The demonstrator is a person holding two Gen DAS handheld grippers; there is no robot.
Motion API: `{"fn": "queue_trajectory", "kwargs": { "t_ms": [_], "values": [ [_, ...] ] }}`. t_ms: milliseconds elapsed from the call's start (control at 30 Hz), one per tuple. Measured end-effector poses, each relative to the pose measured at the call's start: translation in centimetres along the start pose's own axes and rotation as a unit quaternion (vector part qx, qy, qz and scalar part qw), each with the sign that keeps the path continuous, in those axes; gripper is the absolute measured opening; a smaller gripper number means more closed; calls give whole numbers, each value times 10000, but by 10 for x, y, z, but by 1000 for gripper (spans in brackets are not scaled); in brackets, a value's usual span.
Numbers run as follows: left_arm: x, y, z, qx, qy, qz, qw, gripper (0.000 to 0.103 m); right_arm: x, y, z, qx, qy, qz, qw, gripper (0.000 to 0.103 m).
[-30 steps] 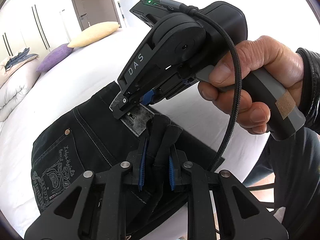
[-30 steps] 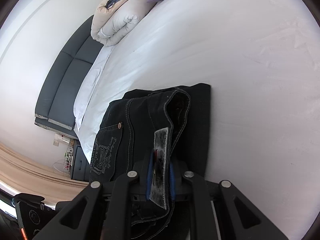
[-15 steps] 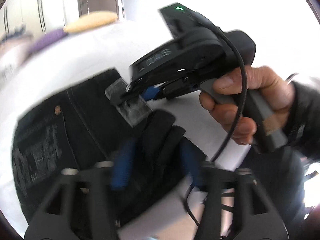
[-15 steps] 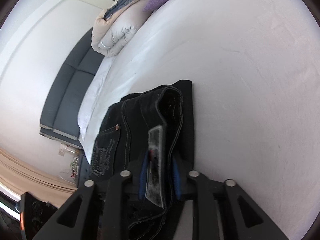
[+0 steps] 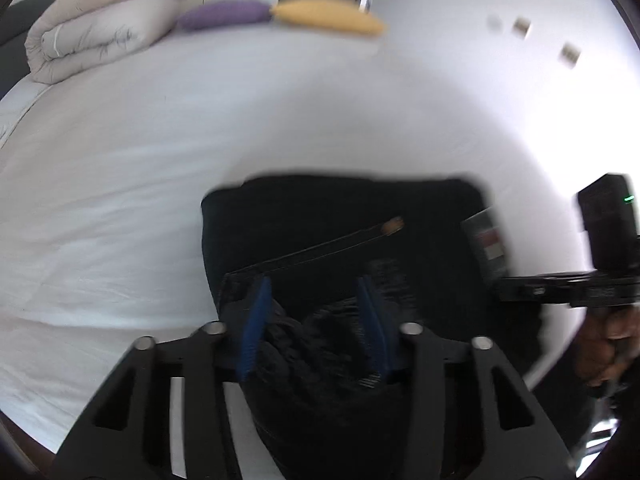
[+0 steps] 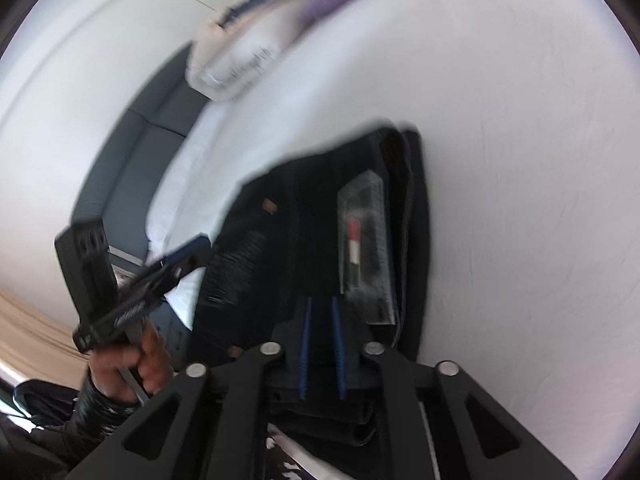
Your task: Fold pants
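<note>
The black jeans (image 5: 340, 220) lie folded in a compact stack on the white bed, with a copper rivet and a grey waist label (image 5: 486, 240) showing. My left gripper (image 5: 316, 320) is open, its blue pads spread wide over the near edge of the stack. My right gripper (image 6: 320, 344) has its blue pads close together with a narrow gap and nothing between them, just off the label (image 6: 366, 240) on the jeans (image 6: 300, 220). Each gripper shows in the other view: the right one at the right edge (image 5: 600, 284), the left one at the left (image 6: 132, 280).
The white bed sheet (image 5: 200, 120) stretches around the jeans. A rolled beige duvet (image 5: 92, 36), a purple pillow (image 5: 224, 14) and a yellow pillow (image 5: 328, 14) lie at the far end. A dark grey sofa (image 6: 132, 168) stands beside the bed.
The left gripper opened and let go of the jeans fold. The right gripper released the waist label and pulled away from it. Both views swung, and the jeans now lie flat on the bed.
</note>
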State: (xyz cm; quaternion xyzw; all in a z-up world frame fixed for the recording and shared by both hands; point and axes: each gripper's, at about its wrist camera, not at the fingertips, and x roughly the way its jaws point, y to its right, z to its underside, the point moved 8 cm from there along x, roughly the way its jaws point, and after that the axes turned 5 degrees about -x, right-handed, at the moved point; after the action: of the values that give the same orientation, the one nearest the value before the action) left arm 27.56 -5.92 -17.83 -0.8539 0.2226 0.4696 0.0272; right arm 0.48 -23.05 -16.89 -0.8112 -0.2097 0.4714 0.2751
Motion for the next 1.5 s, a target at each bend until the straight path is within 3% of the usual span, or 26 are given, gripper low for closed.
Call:
{"fn": "queue_trajectory", "kwargs": {
  "t_ms": [167, 567, 667, 867, 967, 1000, 1067, 1200, 1267, 1300, 1333, 1500],
  "values": [
    [15, -1, 19, 324, -16, -371, 9988, 32, 0, 9, 6, 217, 144, -96, 9996, 0],
    [-1, -4, 34, 271, 81, -226, 9993, 33, -19, 12, 27, 402, 595, -81, 9974, 0],
    [-20, 19, 45, 293, 90, -241, 9992, 33, -24, 12, 36, 413, 644, -91, 9970, 0],
    [-22, 24, 47, 259, 87, -229, 9994, 35, -35, 8, 46, 376, 719, -78, 9967, 0],
    [-25, 25, 48, 214, 98, -186, 9995, 40, -46, 6, 50, 192, 707, 106, 9973, 15],
    [-26, 25, 49, 198, 98, -176, 9996, 41, -51, 6, 47, 170, 739, 267, 9968, 39],
    [-29, 27, 54, 184, 97, -172, 9996, 43, -62, 6, 43, 176, 903, 291, 9953, 52],
    [-43, 29, 54, 107, 97, -160, 9998, 50, -81, 6, 20, 123, 1163, 211, 9929, 53],
    [-57, 28, 52, 52, 243, -156, 9996, 66, -80, 9, 10, 95, 1134, 240, 9932, 54],
    [-64, 26, 50, 17, 340, -186, 9992, 78, -75, 11, 3, 71, 1065, 253, 9940, 57],
    [-70, 20, 48, -36, 391, -249, 9989, 82, -72, 12, 0, 68, 1017, 241, 9945, 63],
    [-68, -20, 41, -545, 320, -413, 9971, 83, -40, 29, -17, 251, 631, 239, 9974, 71]
  ]
}}
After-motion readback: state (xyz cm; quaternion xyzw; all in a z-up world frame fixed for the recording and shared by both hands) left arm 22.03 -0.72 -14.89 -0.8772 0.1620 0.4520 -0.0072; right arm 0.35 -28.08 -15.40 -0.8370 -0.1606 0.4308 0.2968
